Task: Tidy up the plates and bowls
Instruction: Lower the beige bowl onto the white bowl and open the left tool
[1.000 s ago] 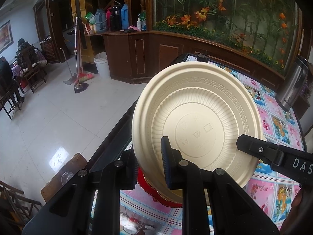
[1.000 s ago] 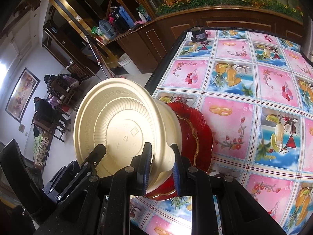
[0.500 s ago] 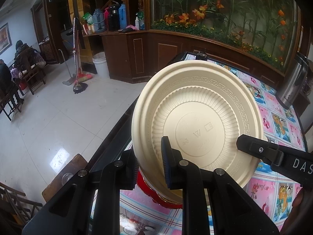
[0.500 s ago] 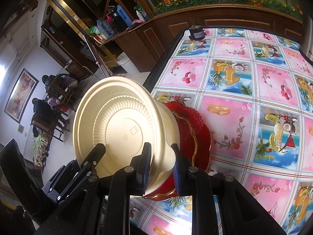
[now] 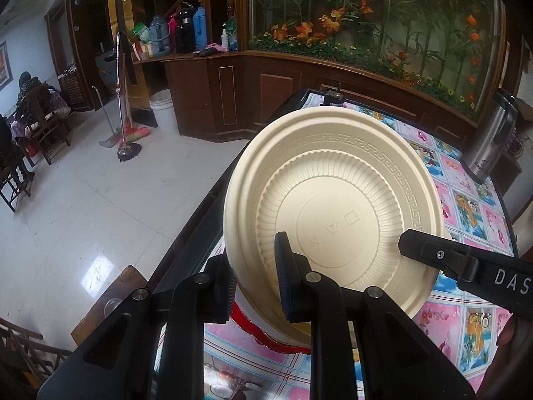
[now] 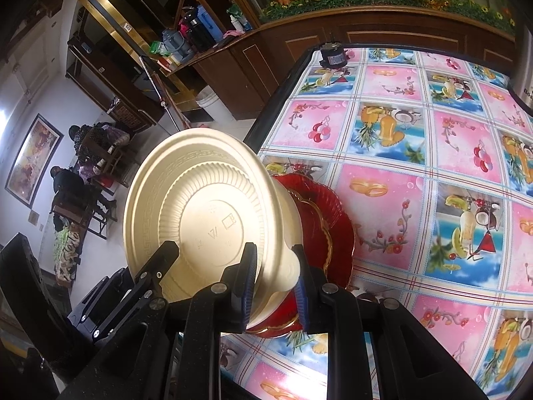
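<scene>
- You're in what looks like a small restaurant dining hall: a table (image 6: 416, 153) under a fruit-print oilcloth.
- A wooden counter (image 5: 213, 76) holds thermos flasks (image 5: 185, 31).
- People sit on wooden chairs (image 5: 40, 130); a broom (image 5: 128, 133) stands on the tiled floor (image 5: 83, 206).
</scene>
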